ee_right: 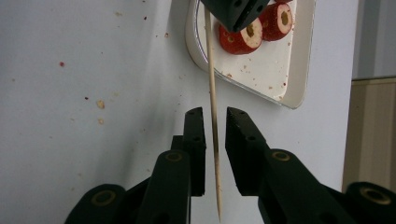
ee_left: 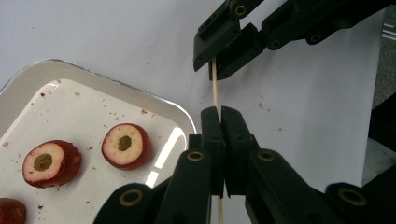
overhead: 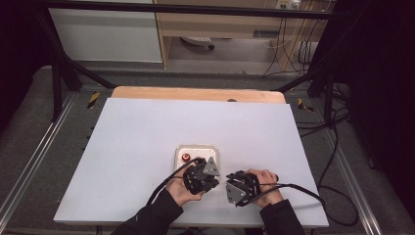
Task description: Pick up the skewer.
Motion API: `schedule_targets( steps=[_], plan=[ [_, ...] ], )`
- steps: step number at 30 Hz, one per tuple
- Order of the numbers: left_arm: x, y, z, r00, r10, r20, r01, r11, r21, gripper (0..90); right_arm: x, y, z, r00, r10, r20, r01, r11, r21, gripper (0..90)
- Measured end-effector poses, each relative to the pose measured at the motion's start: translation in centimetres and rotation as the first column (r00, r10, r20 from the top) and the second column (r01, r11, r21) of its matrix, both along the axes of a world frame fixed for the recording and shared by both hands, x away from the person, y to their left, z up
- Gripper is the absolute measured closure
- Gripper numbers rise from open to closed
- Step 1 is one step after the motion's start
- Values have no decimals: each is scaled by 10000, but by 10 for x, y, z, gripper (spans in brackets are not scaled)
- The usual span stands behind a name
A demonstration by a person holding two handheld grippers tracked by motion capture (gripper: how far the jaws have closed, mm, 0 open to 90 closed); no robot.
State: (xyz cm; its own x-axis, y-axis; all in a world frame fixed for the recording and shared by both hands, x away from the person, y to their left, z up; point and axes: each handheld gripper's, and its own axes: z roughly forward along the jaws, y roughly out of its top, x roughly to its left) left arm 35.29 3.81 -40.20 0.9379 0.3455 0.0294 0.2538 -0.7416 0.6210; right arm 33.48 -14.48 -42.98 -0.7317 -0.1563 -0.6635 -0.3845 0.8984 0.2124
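Observation:
A thin wooden skewer point(ee_left: 215, 88) runs between my two grippers, just above the white table sheet. My left gripper point(ee_left: 220, 112) is shut on one end of it. My right gripper point(ee_right: 215, 112) faces it from the other side; the skewer point(ee_right: 211, 70) passes between its jaws with a small gap on each side, and its pointed end reaches back past them. A white tray point(ee_left: 28, 79) beside the left gripper holds cored red fruit halves point(ee_left: 126, 145) point(ee_left: 50, 163). In the high view both grippers point(overhead: 215, 180) point(overhead: 229, 186) meet tip to tip just in front of the tray point(overhead: 195, 148).
Red crumbs dot the white sheet point(overhead: 147, 132) and the tray. A wooden table edge point(overhead: 195, 93) shows at the far side. Black frame bars and cables stand around the table. Cables trail from both grippers toward the near edge.

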Motion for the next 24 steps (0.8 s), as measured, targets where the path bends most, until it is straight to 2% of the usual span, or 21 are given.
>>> schedule_targets(
  steps=[6, 15, 16, 18, 20, 24],
  plan=[
    [0, -1, -1, 10000, -27, -44, 27, 10000, -21, 885, -1, 0, -1, 9997, 168, 160, -162, 9992, -373, 879],
    [2, -1, -2, 9996, -112, -241, 112, 9999, -26, 876, -3, -1, 0, 9988, 376, 312, -354, 9971, -677, 891],
    [4, 1, 0, 9989, -87, -466, 95, 9998, 179, 860, -3, -1, 1, 9986, 389, 372, -363, 9969, -692, 890],
    [5, 2, 0, 9987, -65, -506, 81, 9995, 317, 825, -3, -1, 1, 9981, 419, 447, -384, 9965, -747, 891],
    [7, 4, 2, 9970, 28, -775, 10, 9988, 494, 788, -3, 0, 3, 9974, 381, 609, -328, 9958, -853, 890],
    [11, 5, 4, 9938, 34, -1116, 89, 9939, 1098, 785, -3, 3, 5, 9964, 435, 725, -364, 9947, -958, 890]
  ],
)
